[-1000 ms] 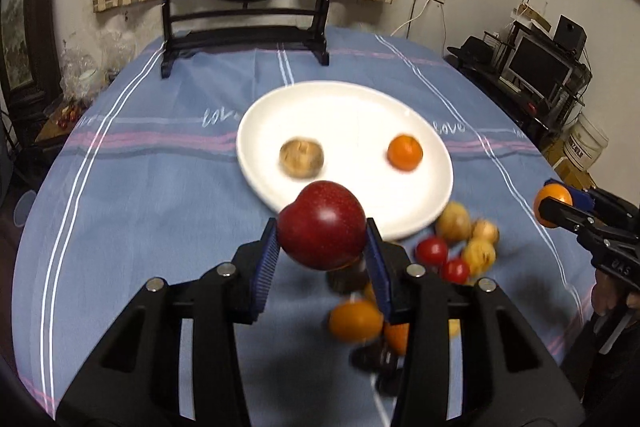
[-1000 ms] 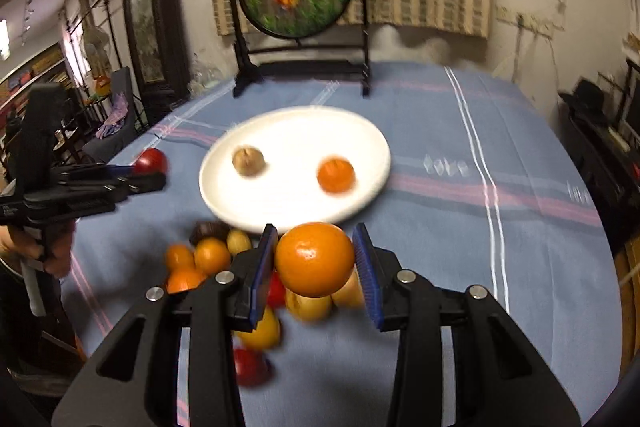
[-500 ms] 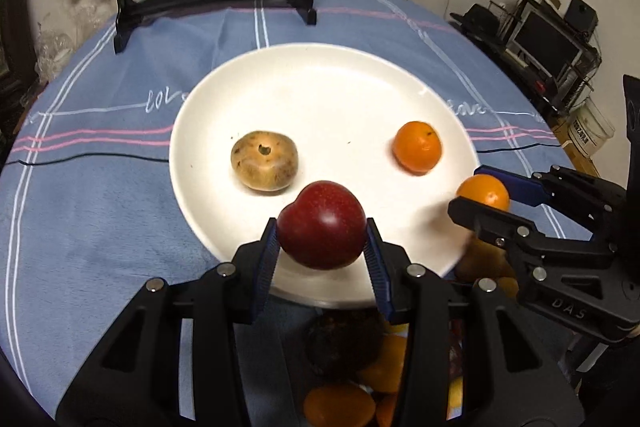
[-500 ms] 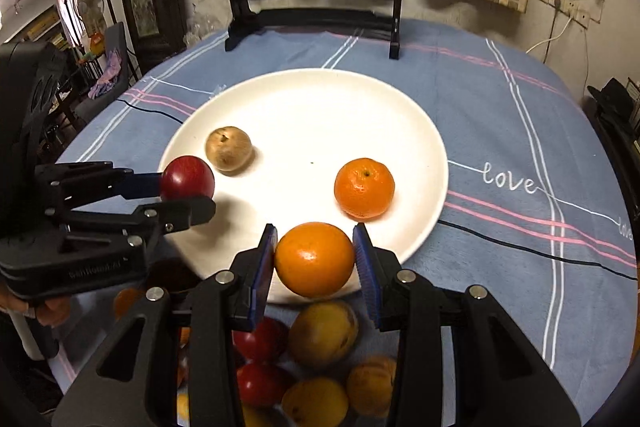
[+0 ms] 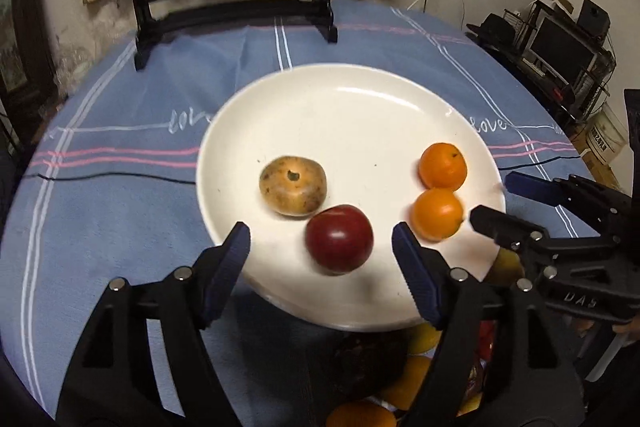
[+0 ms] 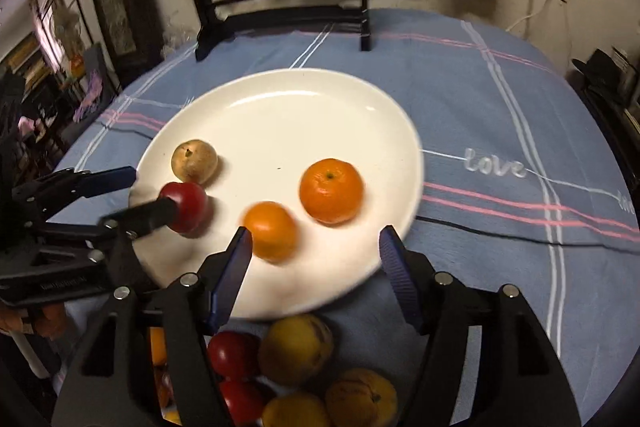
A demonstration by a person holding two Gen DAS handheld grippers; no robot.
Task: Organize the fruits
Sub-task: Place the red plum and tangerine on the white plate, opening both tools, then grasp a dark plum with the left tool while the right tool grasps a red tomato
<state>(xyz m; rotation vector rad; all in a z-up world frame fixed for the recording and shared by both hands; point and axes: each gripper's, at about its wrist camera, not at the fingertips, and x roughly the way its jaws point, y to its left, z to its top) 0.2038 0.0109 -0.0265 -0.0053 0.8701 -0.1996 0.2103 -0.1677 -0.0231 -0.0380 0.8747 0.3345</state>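
Note:
A white plate (image 5: 352,99) (image 6: 280,107) lies on the blue cloth. My left gripper (image 5: 322,247) is open over its near edge, with a red apple (image 5: 339,238) (image 6: 185,206) loose between the fingers on the plate. My right gripper (image 6: 314,247) is open, with a blurred orange (image 6: 271,230) (image 5: 437,213) just beyond its left finger. A second orange (image 6: 331,190) (image 5: 442,165) and a brown fruit (image 5: 293,185) (image 6: 195,161) rest on the plate. Each gripper shows in the other's view: the right one (image 5: 516,203), the left one (image 6: 120,195).
A heap of red, yellow and orange fruit (image 6: 296,347) (image 5: 400,379) lies on the cloth just before the plate. A black stand with a round painted screen (image 5: 236,11) stands at the table's far side. Shelves with electronics (image 5: 560,51) stand to the right.
Both grippers have opened. The apple has left the left gripper and the orange the right one; both now sit on the plate, still blurred. The grippers have drawn back slightly.

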